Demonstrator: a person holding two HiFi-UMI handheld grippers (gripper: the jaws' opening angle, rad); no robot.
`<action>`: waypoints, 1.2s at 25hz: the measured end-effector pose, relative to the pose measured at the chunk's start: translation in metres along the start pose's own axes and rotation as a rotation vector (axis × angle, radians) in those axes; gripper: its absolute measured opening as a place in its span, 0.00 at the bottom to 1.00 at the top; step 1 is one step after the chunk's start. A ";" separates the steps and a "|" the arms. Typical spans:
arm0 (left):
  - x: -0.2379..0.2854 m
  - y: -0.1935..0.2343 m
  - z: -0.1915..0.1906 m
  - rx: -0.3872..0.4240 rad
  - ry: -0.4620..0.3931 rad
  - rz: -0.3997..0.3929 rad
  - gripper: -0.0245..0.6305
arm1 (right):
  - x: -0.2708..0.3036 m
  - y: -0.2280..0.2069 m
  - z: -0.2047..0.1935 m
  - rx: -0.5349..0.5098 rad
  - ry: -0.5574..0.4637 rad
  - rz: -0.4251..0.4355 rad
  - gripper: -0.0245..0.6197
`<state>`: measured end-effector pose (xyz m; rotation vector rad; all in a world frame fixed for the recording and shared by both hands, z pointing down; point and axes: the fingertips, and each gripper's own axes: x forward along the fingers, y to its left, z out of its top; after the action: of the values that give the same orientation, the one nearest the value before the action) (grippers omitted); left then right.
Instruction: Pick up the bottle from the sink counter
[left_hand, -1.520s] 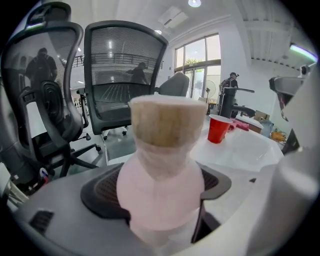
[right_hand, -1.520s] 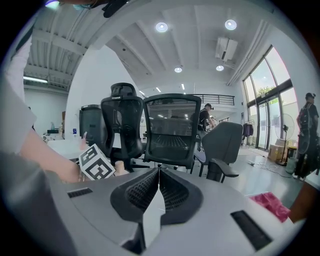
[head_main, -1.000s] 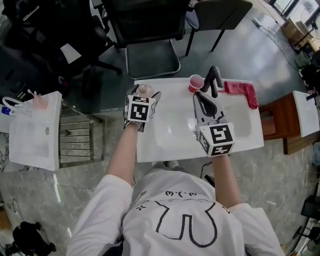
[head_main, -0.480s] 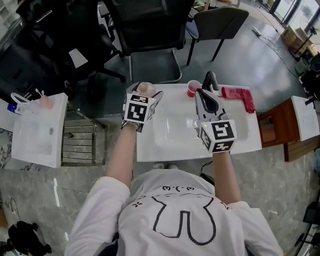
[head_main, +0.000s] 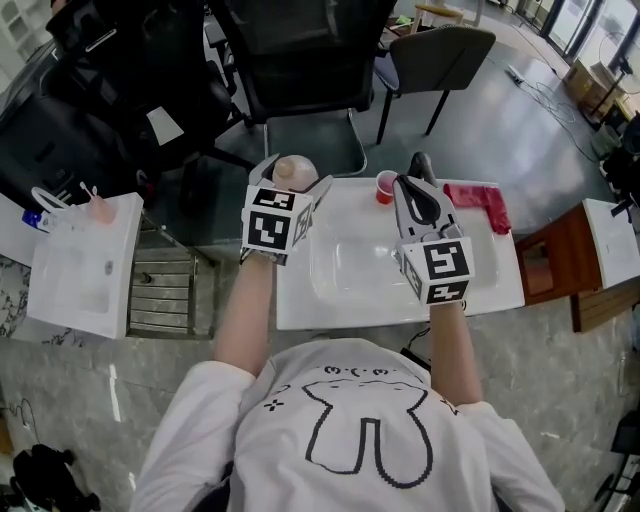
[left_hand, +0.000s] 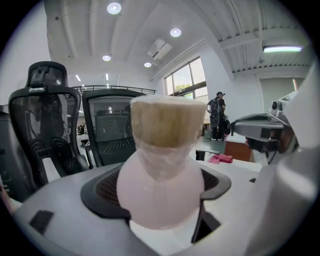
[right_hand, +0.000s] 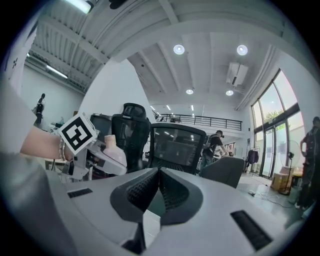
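Note:
A pale pink bottle (left_hand: 160, 190) with a tan cap sits between the pads of my left gripper (head_main: 290, 180), which is shut on its round body. In the head view the bottle (head_main: 291, 170) is held above the left end of the white sink counter (head_main: 300, 300), cap up. My right gripper (head_main: 420, 200) hovers over the counter's right half, jaws closed together with nothing between them. In the right gripper view the bottle (right_hand: 114, 152) and the left gripper's marker cube show at left.
A red cup (head_main: 386, 186) stands at the counter's back edge beside a black faucet (head_main: 420, 165). A red cloth (head_main: 480, 205) lies at the back right. Office chairs (head_main: 300, 70) stand behind the counter. A second white sink unit (head_main: 70, 270) is at left.
My left gripper has risen with the bottle, which now stands higher above the counter's left end. The right gripper has stayed about where it was.

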<state>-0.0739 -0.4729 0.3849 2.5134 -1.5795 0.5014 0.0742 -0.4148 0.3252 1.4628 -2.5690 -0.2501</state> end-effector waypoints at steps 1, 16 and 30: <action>-0.003 0.000 0.005 0.003 -0.013 0.003 0.66 | 0.001 -0.002 0.002 0.000 -0.002 -0.004 0.08; -0.050 0.004 0.082 0.051 -0.311 0.060 0.66 | -0.005 -0.027 0.046 -0.054 -0.093 -0.081 0.08; -0.097 0.018 0.124 0.081 -0.487 0.154 0.66 | -0.038 -0.062 0.101 -0.105 -0.201 -0.200 0.08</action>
<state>-0.1026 -0.4334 0.2343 2.7318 -1.9556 -0.0479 0.1210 -0.4071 0.2098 1.7357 -2.5109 -0.5784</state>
